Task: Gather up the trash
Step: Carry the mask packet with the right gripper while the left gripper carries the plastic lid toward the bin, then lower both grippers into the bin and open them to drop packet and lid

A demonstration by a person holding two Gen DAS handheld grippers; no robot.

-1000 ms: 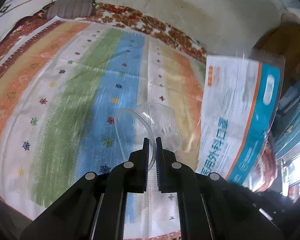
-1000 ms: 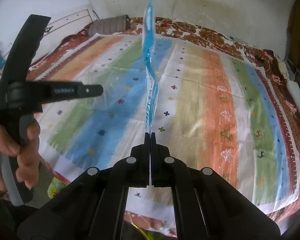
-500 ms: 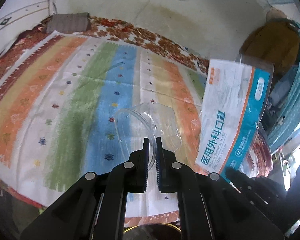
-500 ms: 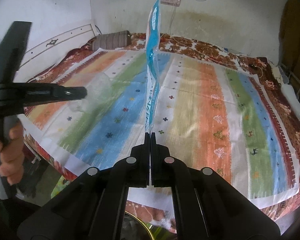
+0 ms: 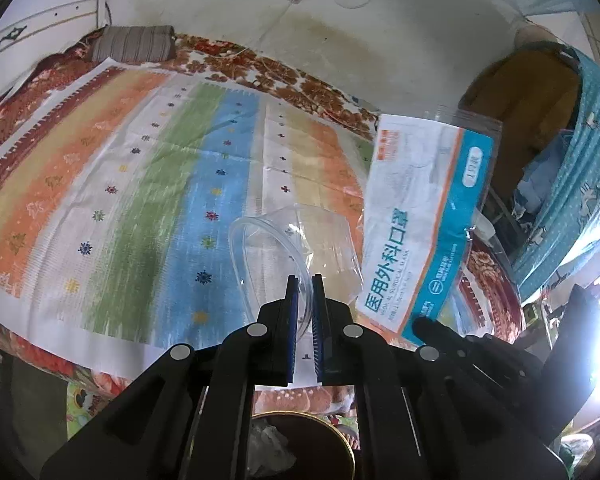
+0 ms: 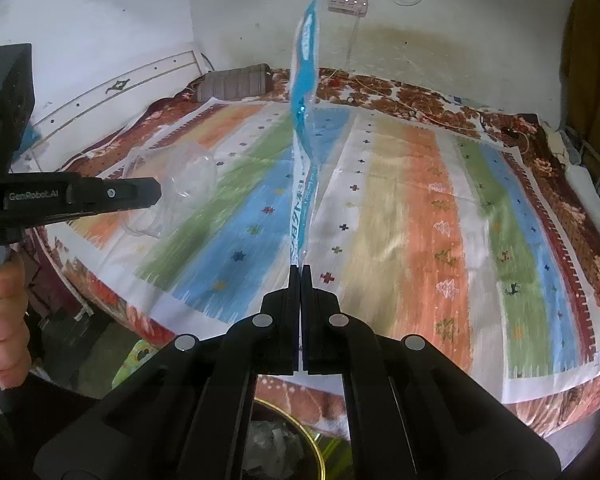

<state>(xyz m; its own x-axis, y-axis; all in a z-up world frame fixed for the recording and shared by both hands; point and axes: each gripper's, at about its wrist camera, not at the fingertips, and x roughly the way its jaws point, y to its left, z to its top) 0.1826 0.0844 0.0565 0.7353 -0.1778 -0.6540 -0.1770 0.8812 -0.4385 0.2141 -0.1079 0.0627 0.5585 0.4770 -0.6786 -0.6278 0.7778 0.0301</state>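
Note:
My left gripper [image 5: 305, 280] is shut on the rim of a clear plastic cup [image 5: 296, 248] and holds it in the air above the near edge of the bed. My right gripper [image 6: 300, 270] is shut on the bottom edge of a white and blue mask packet [image 6: 303, 128], which stands upright, edge-on. The packet shows flat-on in the left wrist view [image 5: 424, 220], to the right of the cup. The cup and left gripper [image 6: 156, 194] show at the left of the right wrist view. A dark bin with a gold rim [image 5: 300, 448] holding crumpled trash sits below both grippers [image 6: 284, 444].
A bed with a striped colourful sheet [image 6: 400, 208] fills the view ahead, with a grey pillow [image 6: 236, 82] at the far wall. A power strip [image 6: 348, 2] hangs on the wall. Teal cloth and clutter [image 5: 572, 184] stand to the right of the bed.
Both grippers have drawn back from the bed with cup and packet still held. The bed edge and the bin below have come into view.

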